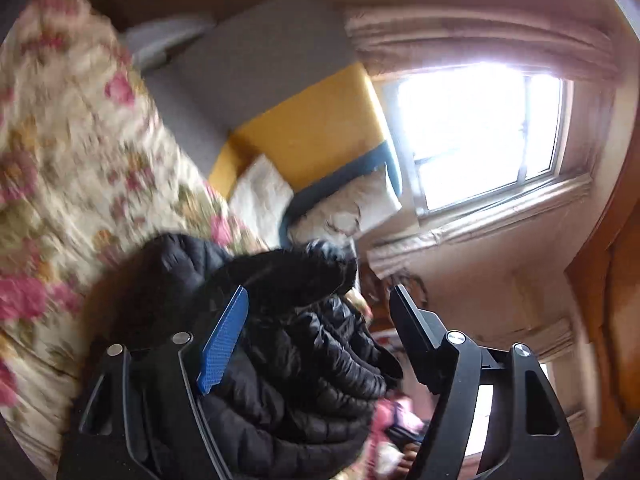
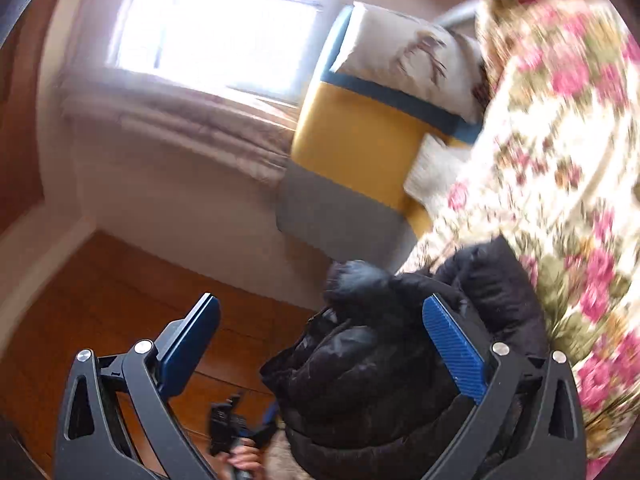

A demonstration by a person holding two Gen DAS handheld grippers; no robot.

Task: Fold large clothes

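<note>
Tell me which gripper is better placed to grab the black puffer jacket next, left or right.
Probably the left gripper: its jaws are open and the black puffer jacket bunches between its fingers. The right gripper is open too, but the jacket sits toward one finger only. Both views are blurred.
</note>
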